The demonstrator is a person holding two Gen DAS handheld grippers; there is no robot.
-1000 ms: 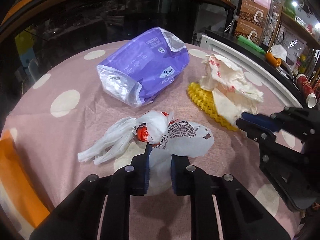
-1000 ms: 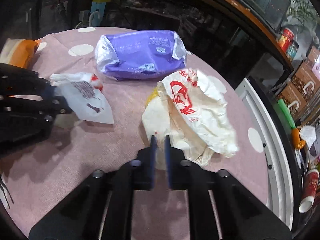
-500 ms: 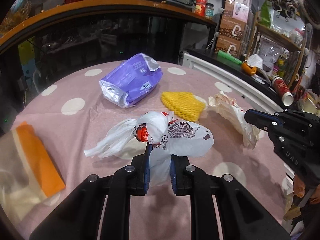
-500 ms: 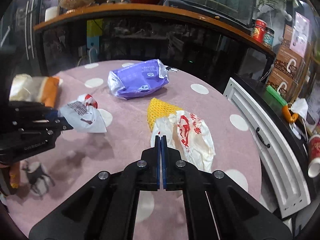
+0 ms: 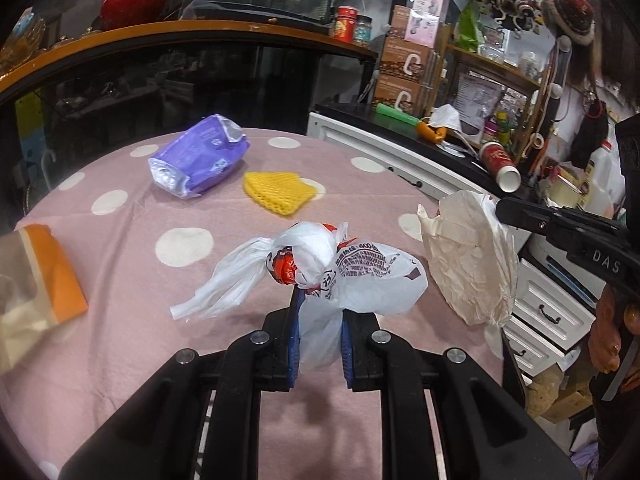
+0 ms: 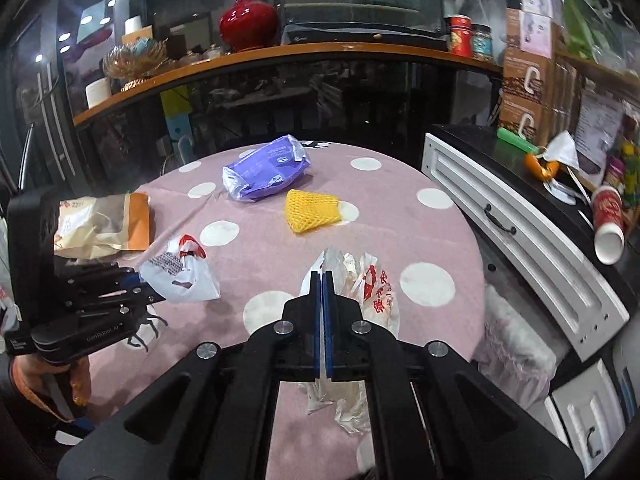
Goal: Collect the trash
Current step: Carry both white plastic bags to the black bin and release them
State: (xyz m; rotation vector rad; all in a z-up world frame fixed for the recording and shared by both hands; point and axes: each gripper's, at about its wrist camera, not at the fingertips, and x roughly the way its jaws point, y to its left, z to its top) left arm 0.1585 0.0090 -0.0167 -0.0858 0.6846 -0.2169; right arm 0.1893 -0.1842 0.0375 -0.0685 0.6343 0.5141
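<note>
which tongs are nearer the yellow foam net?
Right, narrowly. The right tongs, shut on a crumpled paper wrapper, sit just short of the yellow foam net; the left tongs, gripping a plastic bag, hang farther back.

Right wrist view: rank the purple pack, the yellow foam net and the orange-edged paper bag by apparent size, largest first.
1. Orange-edged paper bag and purple pack: look alike, unranked, bag partly hidden.
2. Yellow foam net, smallest.

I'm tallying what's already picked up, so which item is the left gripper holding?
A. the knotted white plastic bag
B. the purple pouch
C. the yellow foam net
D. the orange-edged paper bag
A: the left gripper has its fingers pinched on the knotted white plastic bag, while the purple pouch, yellow foam net and orange-edged paper bag lie on the table.
</note>
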